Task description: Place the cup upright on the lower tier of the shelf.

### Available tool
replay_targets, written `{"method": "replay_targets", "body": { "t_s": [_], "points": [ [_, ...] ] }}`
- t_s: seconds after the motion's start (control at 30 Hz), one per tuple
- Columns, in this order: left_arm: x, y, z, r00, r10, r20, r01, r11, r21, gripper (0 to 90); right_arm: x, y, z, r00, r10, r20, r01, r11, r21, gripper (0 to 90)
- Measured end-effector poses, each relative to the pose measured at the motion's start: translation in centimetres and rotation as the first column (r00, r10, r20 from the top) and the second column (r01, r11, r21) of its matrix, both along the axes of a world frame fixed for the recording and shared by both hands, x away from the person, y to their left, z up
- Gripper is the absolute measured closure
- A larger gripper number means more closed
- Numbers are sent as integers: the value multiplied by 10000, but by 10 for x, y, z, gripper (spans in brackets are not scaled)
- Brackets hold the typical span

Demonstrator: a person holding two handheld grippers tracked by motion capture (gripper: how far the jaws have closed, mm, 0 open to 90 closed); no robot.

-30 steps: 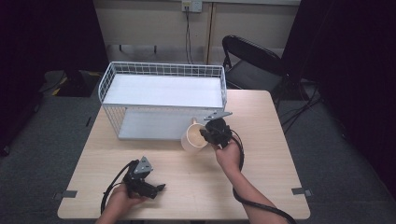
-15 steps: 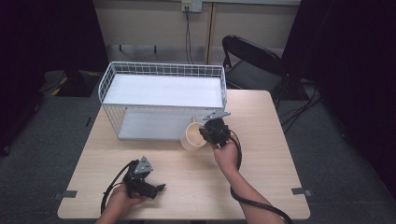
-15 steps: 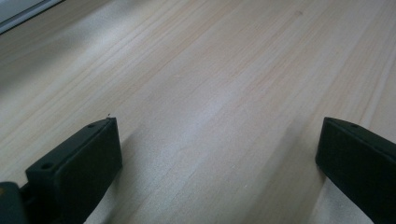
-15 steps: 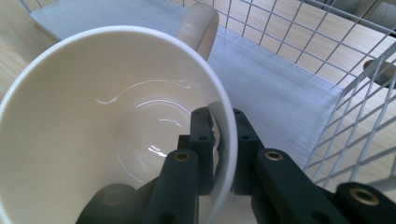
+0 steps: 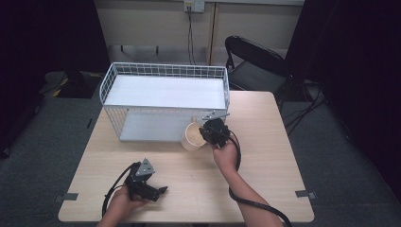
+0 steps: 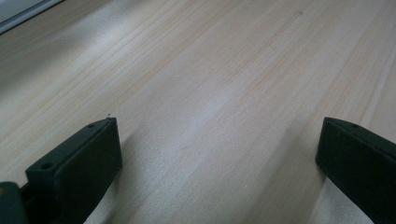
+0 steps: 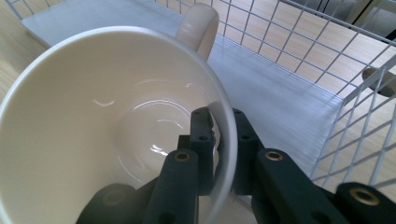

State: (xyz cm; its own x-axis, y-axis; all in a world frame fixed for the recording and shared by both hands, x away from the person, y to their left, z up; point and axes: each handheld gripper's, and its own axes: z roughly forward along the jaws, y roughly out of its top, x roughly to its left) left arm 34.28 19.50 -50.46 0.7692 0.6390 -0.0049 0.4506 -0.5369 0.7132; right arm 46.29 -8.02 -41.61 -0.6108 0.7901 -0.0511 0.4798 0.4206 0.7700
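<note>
Beside wire rack point(image 5: 165, 90), empty cream mug point(image 7: 116, 126), rim pinched by right gripper point(image 7: 218, 140) jaws

A light wooden table point(image 5: 265, 189) stands on grey carpet point(image 5: 340, 156), with a black folding chair point(image 5: 253, 59) beyond its far right corner and dark curtains point(image 5: 354, 56) on both sides.

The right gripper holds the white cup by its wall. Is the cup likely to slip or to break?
The cup looks glazed and glossy, so it may slip: the right gripper pinches only its thin rim, one jaw inside and one outside. It seems stiff ceramic, likely fragile if knocked against the wire basket. Gripped off-centre, it may swing.
</note>
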Motion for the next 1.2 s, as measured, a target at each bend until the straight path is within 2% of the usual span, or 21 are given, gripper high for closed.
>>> {"method": "replay_targets", "body": {
  "t_s": [0.3,0.6,1.2],
  "points": [
    [0,0,0,10000,-1,-1,1,10000,-1,0,4,7,-1,9999,-90,113,91,9999,-110,832],
    [0,0,0,10000,-1,0,1,10000,3,0,9,12,-3,9999,-153,34,153,9999,-55,832],
    [0,0,0,10000,0,-2,0,10000,1,0,14,22,-15,9961,-555,679,578,9978,-320,832]
  ]
}}
